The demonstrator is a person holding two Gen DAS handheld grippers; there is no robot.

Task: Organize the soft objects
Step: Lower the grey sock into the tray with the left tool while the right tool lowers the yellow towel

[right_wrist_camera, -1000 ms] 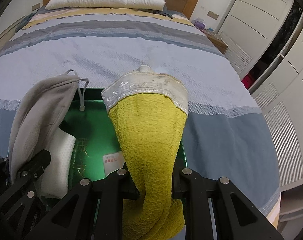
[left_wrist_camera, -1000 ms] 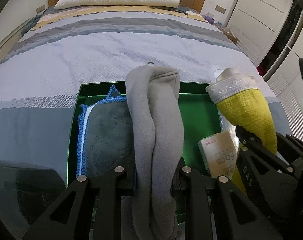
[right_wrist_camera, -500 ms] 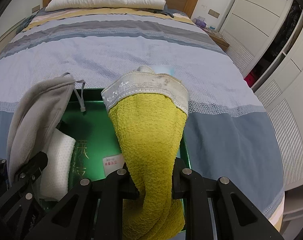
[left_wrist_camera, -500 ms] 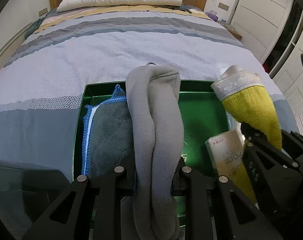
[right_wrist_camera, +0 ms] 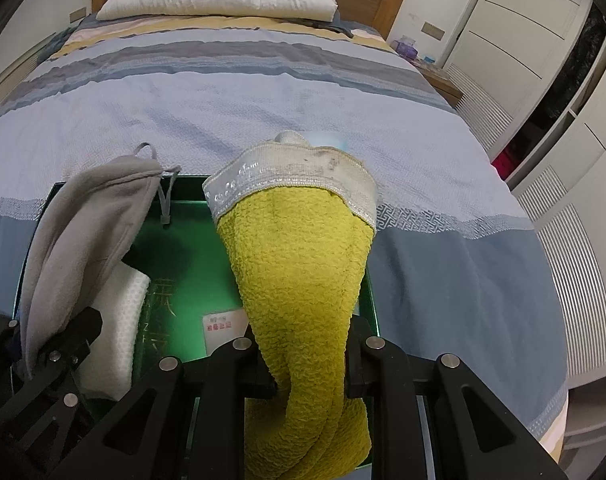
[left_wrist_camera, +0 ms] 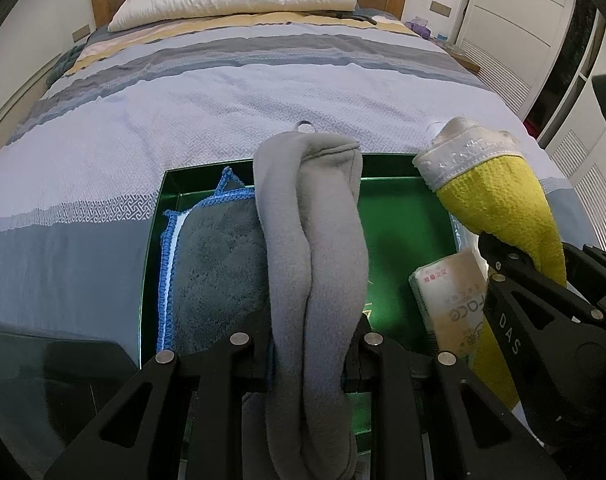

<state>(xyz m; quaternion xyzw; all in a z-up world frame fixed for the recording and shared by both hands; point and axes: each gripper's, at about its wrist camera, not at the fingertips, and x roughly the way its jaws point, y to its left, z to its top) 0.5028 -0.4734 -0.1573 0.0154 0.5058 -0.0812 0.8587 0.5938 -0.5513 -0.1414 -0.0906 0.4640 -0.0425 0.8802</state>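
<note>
1. left gripper (left_wrist_camera: 309, 354) is clamped on a rolled grey fleece cloth (left_wrist_camera: 313, 240); it's held up over the green tray (left_wrist_camera: 399, 232)
2. right gripper (right_wrist_camera: 307, 362) is pinching a yellow towel (right_wrist_camera: 299, 264) above the tray's right side
3. in the tray: a dark blue-edged cloth (left_wrist_camera: 217, 268) on the left; a tissue pack (left_wrist_camera: 449, 298) on the right; all sitting on the striped bed (left_wrist_camera: 263, 92)

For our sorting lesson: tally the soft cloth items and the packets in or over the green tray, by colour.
Grey cloths: 2 (fleece cloth, blue-edged cloth)
Yellow towel: 1
White cloth: 1
Beige tissue packet: 1
Total: 5
</note>
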